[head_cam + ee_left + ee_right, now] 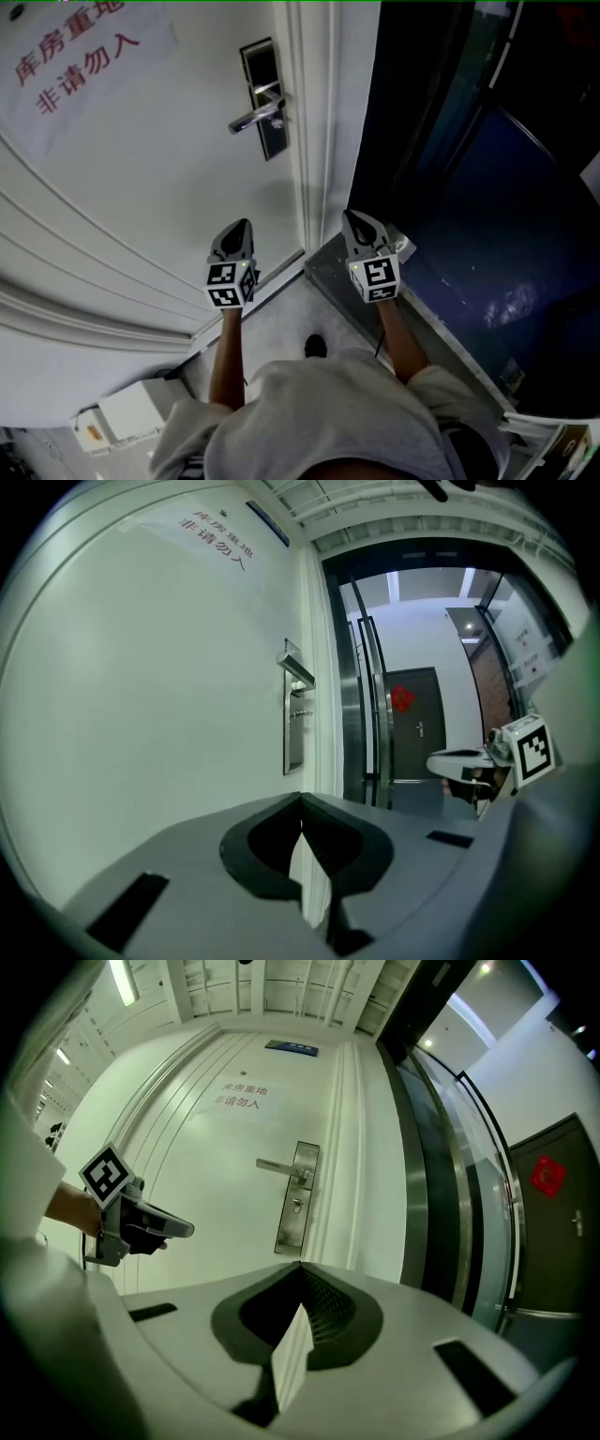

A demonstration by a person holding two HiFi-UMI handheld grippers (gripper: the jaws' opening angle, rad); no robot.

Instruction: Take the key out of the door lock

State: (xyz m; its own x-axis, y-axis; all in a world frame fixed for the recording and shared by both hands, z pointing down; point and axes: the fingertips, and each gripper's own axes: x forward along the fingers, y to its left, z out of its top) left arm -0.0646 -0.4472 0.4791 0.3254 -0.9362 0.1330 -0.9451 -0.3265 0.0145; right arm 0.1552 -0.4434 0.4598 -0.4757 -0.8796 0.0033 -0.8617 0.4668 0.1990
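Well apart from the smooth white door [141,187], the left gripper [242,225] and right gripper [354,217] hang with jaws together, empty; the key in the shiny rectangular metal lock plate [265,98] near the door's right edge is too small to make out.

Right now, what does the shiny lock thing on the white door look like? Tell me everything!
The lock plate is a tall, narrow rectangle that looks like shiny metal, fixed upright on the white door near its edge. A silver lever sticks out sideways from its upper part. Below the lever a small bit pokes out, too small to tell what it is. Nothing touches it.
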